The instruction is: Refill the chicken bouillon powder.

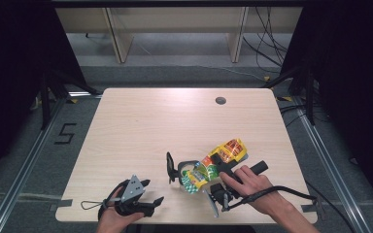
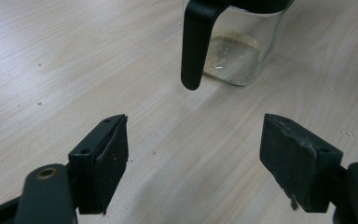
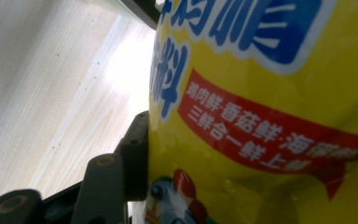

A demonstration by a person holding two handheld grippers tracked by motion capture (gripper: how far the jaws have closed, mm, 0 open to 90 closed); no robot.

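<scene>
One yellow seasoning bag (image 1: 217, 161) in right tongs (image 1: 222, 171), above one glass jug (image 1: 187, 173)

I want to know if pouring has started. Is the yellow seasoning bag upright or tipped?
Tipped. The yellow seasoning bag lies slanted in the right tongs, its lower end at the glass jar, whose bottom holds a thin layer of powder.

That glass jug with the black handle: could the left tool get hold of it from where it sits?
Probably yes. The left tool is open and faces the jug, whose handle hangs toward it, with bare table between. The yellow packet tips over the jug's far side.
</scene>
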